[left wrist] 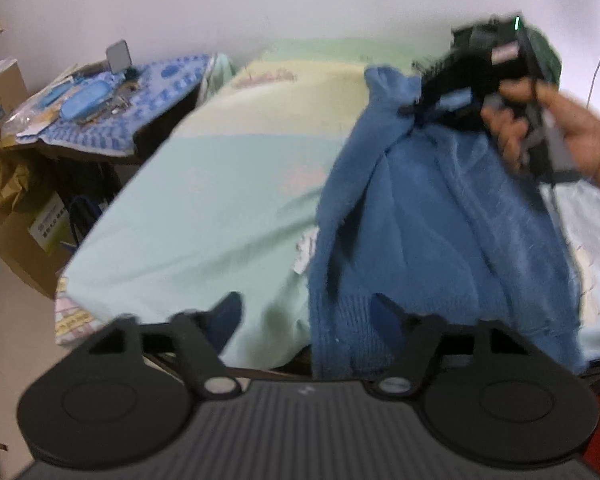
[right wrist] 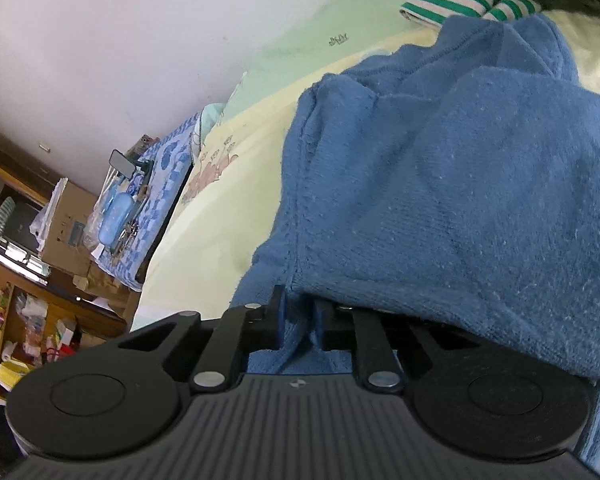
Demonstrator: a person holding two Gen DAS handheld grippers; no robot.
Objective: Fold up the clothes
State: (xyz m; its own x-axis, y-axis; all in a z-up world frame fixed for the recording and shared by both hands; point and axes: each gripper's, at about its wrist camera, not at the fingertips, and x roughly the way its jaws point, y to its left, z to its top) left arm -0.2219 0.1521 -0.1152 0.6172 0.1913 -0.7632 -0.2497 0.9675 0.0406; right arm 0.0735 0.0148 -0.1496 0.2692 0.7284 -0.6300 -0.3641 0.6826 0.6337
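Two grippers: the right gripper (right wrist: 298, 322) pinches the blue sweater (right wrist: 440, 184), the left gripper (left wrist: 306, 312) is spread, holding nothing.

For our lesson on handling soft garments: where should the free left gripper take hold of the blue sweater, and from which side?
Probably the ribbed hem of the blue sweater, hanging over the bed's near edge. The left gripper already straddles its left border with jaws open, so come from the bed's near side. The right gripper holds the far end, leaving the hem free.
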